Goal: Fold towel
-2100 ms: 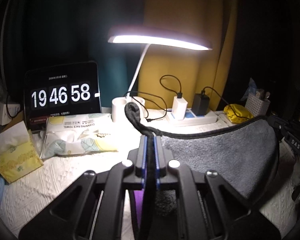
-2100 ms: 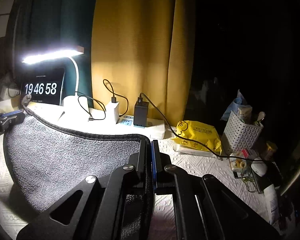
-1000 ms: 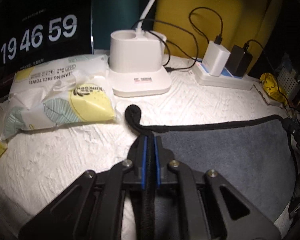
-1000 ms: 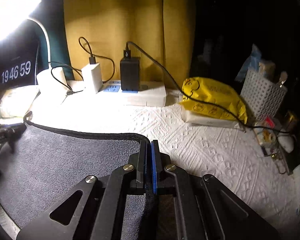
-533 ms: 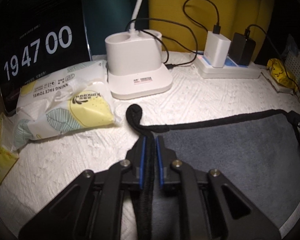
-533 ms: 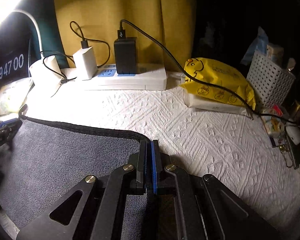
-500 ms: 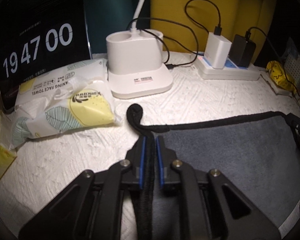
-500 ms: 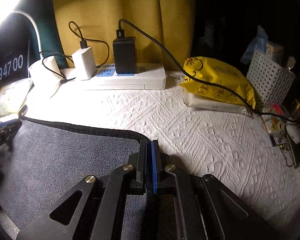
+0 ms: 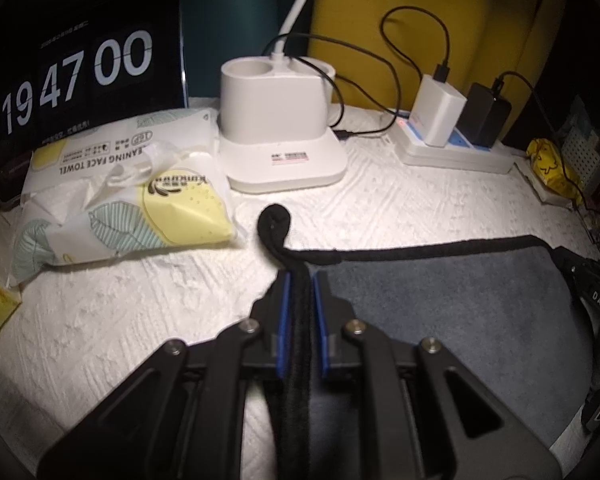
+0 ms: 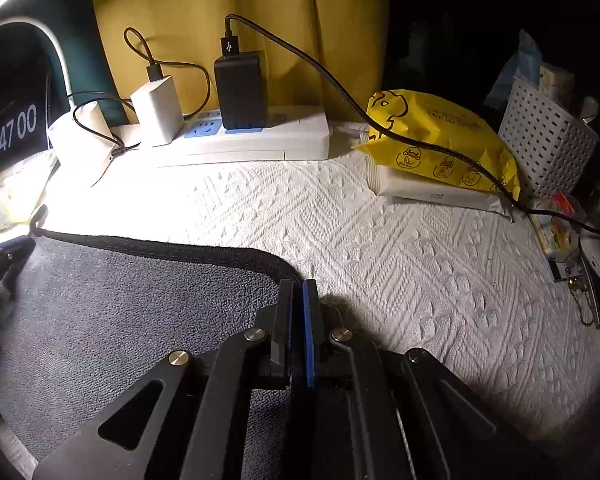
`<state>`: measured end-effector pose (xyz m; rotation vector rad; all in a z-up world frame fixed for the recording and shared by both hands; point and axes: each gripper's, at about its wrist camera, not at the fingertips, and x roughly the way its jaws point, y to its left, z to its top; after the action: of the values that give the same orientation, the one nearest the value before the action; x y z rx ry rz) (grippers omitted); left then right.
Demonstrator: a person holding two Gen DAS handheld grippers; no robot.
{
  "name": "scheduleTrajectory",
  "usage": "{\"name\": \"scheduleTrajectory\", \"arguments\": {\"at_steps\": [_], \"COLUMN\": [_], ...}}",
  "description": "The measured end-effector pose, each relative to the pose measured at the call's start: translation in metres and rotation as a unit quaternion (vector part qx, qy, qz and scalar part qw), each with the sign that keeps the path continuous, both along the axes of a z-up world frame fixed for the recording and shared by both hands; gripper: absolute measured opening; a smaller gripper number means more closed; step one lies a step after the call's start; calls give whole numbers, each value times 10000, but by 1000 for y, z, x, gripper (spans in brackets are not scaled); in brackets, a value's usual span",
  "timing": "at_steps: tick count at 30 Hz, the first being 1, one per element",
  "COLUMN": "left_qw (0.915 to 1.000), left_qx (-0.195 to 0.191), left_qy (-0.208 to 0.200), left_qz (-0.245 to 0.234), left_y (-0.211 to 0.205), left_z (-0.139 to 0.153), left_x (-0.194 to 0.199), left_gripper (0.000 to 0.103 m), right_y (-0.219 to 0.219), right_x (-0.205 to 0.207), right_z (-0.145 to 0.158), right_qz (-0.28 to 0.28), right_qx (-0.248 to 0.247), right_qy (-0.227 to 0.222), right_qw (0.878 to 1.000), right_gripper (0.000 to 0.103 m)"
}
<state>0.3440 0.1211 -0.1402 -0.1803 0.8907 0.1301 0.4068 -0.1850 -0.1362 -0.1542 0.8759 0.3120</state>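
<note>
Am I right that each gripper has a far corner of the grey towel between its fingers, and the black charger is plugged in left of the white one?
Not quite. The right wrist view shows the black charger right of the white charger on the power strip. The rest holds: the left gripper and right gripper each have a corner of the grey towel between their fingers.

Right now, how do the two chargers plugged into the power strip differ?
The white charger is pale and shorter; the black charger is dark and stands taller. The white one sits nearer the lamp base, the black one nearer the yellow pack. The white one's cable loops back toward the lamp base, while the black one's cable runs over the yellow pack. Both stand upright in the power strip, each with a black cable plugged into its top.
</note>
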Motion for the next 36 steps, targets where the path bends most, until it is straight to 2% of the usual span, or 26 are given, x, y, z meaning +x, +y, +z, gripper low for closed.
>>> {"name": "scheduleTrajectory", "arguments": {"at_steps": [5, 7, 9, 11, 12, 13, 15, 17, 19, 22, 36], "left_qw": [10000, 9999, 9999, 9999, 9998, 9998, 9998, 9999, 9998, 9998, 9990], "left_qx": [10, 108, 114, 111, 145, 191, 167, 161, 198, 189, 155], "left_qy": [36, 26, 5, 58, 89, 99, 74, 35, -27, -94, -333], "left_qz": [-16, 36, 24, -40, -53, -38, -17, 12, 38, 36, -250], "left_y": [2, 2, 4, 6, 7, 8, 11, 12, 13, 12, -18], "left_z": [3, 5, 6, 5, 4, 3, 4, 6, 10, 16, 38], "left_x": [-1, -2, -3, -4, -5, -6, -10, -14, -20, -24, -56], "left_gripper": [14, 24, 27, 31, 39, 56, 68, 68, 71, 77, 77], "right_y": [1, 1, 1, -1, -2, -3, -5, -8, -8, -8, -8], "right_x": [0, -1, 0, 0, 1, 1, 2, 3, 2, -2, -43], "right_z": [-1, -1, -1, -1, -2, -2, -2, -2, -1, 1, 32], "right_qz": [2, 3, -11, -93, -156, -215, -290, -368, -391, -394, -292], "right_qx": [-48, -63, -51, -77, -100, -116, -161, -212, -242, -278, -245], "right_qy": [-9, -10, -2, -10, -15, -18, -25, -41, -68, -91, -379], "right_qw": [10000, 10000, 10000, 9999, 9998, 9997, 9994, 9991, 9989, 9988, 9986], "right_gripper": [6, 6, 8, 21, 24, 31, 40, 51, 53, 53, 54]}}
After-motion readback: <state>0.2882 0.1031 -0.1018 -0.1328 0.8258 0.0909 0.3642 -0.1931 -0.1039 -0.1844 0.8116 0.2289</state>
